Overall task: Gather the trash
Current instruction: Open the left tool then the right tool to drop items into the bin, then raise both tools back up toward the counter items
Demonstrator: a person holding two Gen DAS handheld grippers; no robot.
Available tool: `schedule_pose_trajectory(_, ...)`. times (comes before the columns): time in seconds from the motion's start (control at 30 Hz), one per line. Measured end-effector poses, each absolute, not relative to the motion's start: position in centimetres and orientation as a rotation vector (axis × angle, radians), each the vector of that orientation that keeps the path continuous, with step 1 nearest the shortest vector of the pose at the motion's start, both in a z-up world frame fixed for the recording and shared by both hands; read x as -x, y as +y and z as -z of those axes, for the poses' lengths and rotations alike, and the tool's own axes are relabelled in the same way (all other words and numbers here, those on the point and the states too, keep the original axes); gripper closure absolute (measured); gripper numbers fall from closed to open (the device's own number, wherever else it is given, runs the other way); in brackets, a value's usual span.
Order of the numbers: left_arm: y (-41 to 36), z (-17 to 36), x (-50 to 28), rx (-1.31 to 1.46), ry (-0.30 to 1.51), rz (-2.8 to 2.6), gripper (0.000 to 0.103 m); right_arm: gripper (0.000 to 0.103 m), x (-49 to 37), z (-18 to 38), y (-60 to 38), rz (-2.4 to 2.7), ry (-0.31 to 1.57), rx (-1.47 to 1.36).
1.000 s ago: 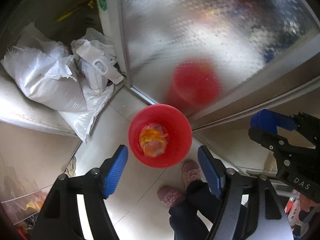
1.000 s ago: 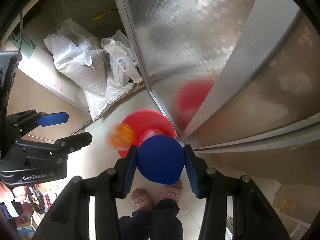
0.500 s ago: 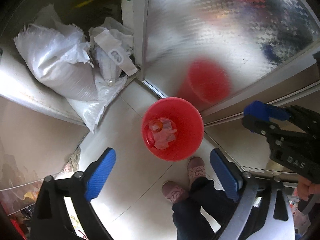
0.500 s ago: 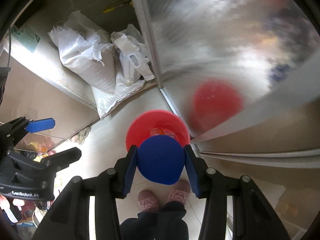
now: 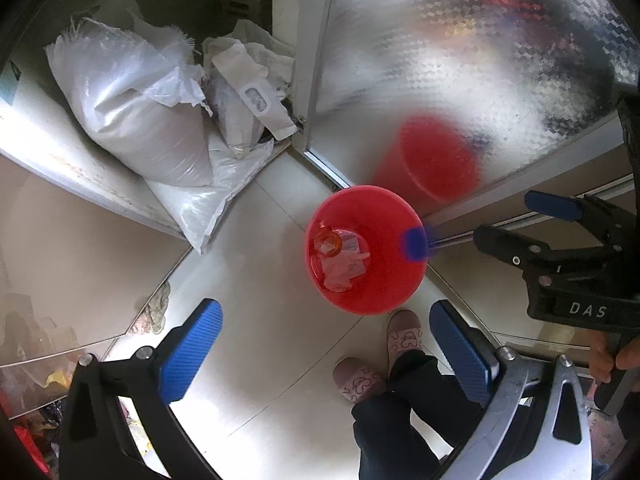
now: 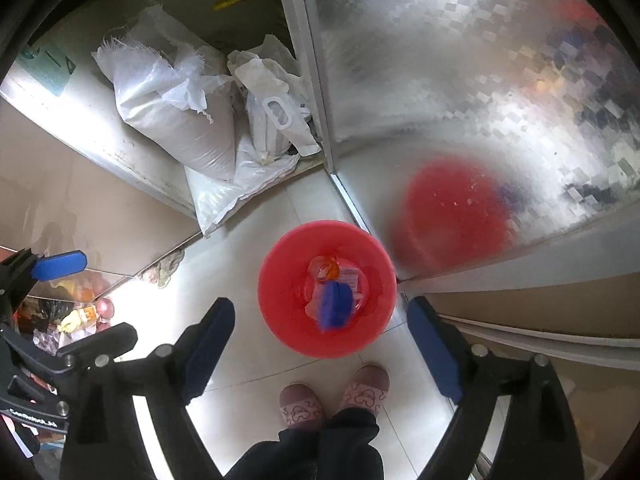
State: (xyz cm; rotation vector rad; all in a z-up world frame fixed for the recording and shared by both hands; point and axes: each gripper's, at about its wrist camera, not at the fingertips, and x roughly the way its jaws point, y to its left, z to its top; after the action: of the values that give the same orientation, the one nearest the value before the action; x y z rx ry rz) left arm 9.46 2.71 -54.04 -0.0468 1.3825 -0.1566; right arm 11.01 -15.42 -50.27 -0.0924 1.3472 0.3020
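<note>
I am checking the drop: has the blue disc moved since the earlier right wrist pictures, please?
Yes. The blue disc has left the right gripper, whose jaws have just been opening, and now shows blurred inside the red bin's rim.

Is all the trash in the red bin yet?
Nearly. A crumpled wrapper already lies in the red bin. The right gripper has just been opening, nothing is between its pads now, and the blue object is blurred, dropping into the bin. The left gripper is open and empty. Other trash left to collect isn't clearly visible.
</note>
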Motion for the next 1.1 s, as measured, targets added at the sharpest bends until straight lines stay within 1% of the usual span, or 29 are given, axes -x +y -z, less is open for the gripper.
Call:
schedule_pose_trajectory(0.13, 2.9, 53.5, -9.1, 0.045, 1.377, 0.143, 0.0, 0.015, -10.7, 49.8, -15.1, -0.308, 1.36, 0.106)
schedule_pose_trajectory(0.23, 3.0, 52.4, -8.7, 0.045, 1.366, 0.127, 0.0, 0.01, -10.3, 48.9, -14.8, -0.318, 1.352, 0.111)
schedule_pose_trajectory(0.4, 3.0, 48.6, -7.8, 0.039, 1.338, 0.112, 0.0, 0.008, -9.7, 45.9, -14.6, -0.343, 1.334, 0.125)
schedule_pose_trajectory(0.47, 3.1, 46.4, -7.4, 0.039, 1.322, 0.107, 0.0, 0.007, -9.4, 43.9, -14.5, -0.354, 1.319, 0.132)
schedule_pose_trajectory(0.6, 3.4, 40.9, -6.5, 0.054, 1.274, 0.094, 0.0, 0.002, -9.0, 39.2, -14.4, -0.377, 1.287, 0.128)
schedule_pose_trajectory(0.93, 3.0, 26.9, -4.1, 0.083, 1.179, 0.08, 0.0, 0.001, -8.0, 25.6, -15.0, -0.441, 1.237, 0.094)
schedule_pose_trajectory(1.1, 2.0, 20.5, -4.2, 0.05, 1.115, 0.103, 0.0, 0.001, -8.2, 18.0, -16.1, -0.431, 1.132, 0.09)
